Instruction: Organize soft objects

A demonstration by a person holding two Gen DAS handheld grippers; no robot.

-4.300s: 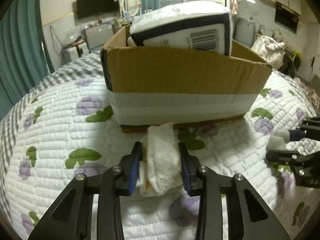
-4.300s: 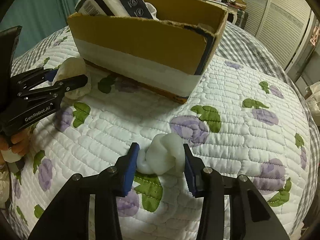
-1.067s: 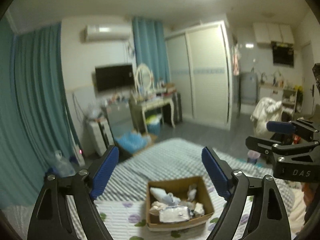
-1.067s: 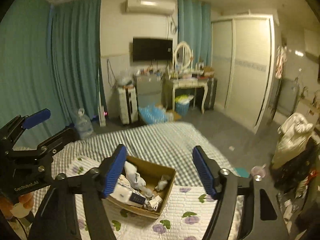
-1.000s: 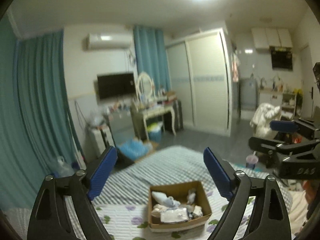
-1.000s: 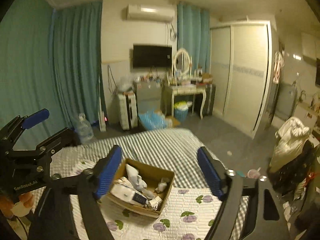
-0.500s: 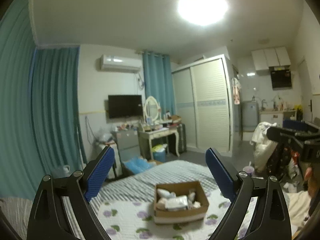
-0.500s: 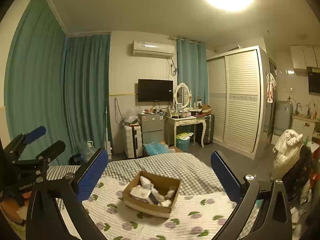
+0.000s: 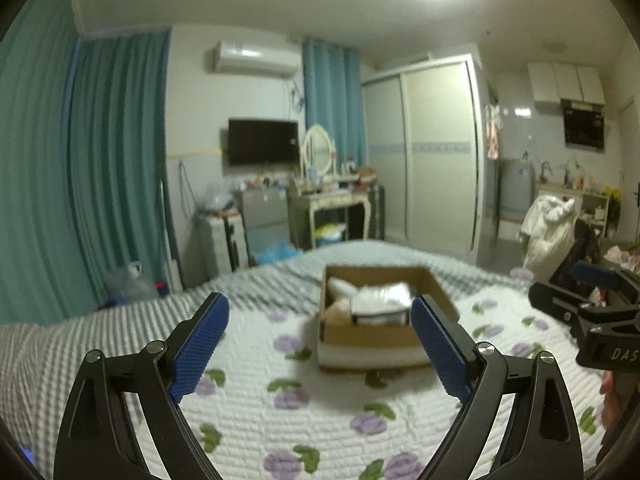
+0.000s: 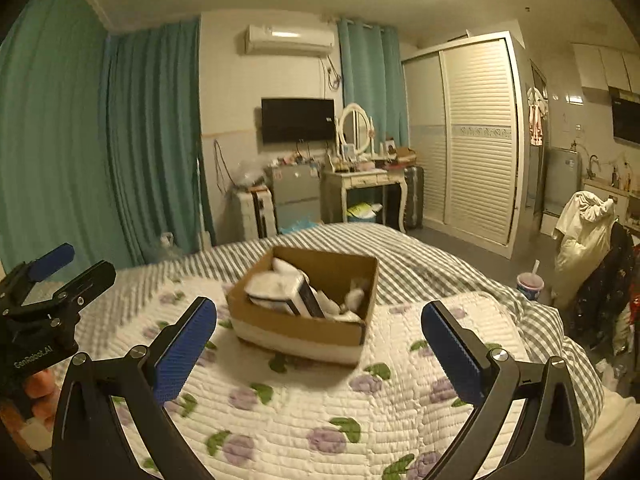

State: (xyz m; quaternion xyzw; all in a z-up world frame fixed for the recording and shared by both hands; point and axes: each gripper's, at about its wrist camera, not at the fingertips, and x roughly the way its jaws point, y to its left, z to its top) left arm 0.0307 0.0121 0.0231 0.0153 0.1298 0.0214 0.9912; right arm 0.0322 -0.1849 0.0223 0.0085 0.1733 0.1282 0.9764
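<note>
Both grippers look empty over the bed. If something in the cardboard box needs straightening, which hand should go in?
Probably the right gripper: its jaws stand open and empty, and the cardboard box sits centred between its fingers. The left gripper sees it off toward one finger.

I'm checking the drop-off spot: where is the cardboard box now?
In both wrist views the cardboard box sits mid-frame on the floral quilt, ahead of both wide-open grippers.
</note>
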